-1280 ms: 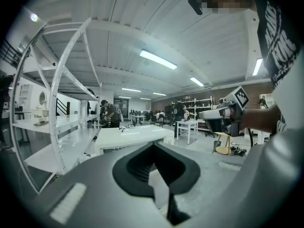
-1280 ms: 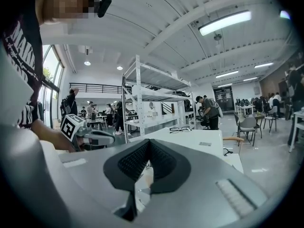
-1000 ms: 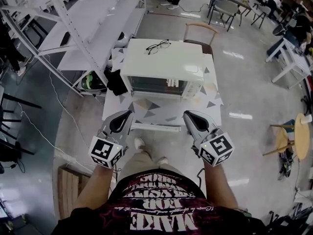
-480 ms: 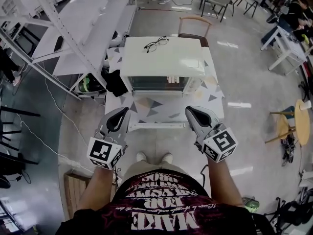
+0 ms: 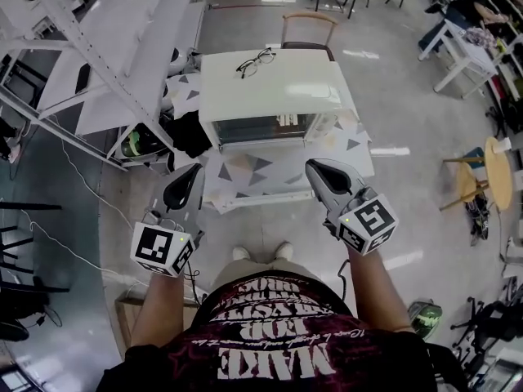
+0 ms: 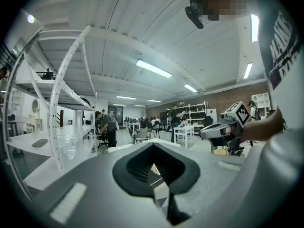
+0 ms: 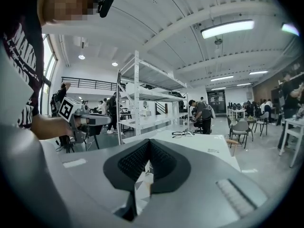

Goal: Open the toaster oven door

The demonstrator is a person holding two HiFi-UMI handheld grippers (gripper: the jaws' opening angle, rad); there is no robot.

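Toaster oven (image 5: 274,96) is sitting mid-tabletop (image 5: 245,188) with its door (image 5: 261,128) facing near, left gripper (image 5: 189,175) and right gripper (image 5: 315,169) hovering short of it with jaws together and empty; I'm expecting a stiff, hinged glass door, best gripped at its top edge.

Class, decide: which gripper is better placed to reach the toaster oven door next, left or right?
Probably right. The right gripper sits over the table, in line with the right end of the toaster oven door; the left gripper hangs off the table's left edge.
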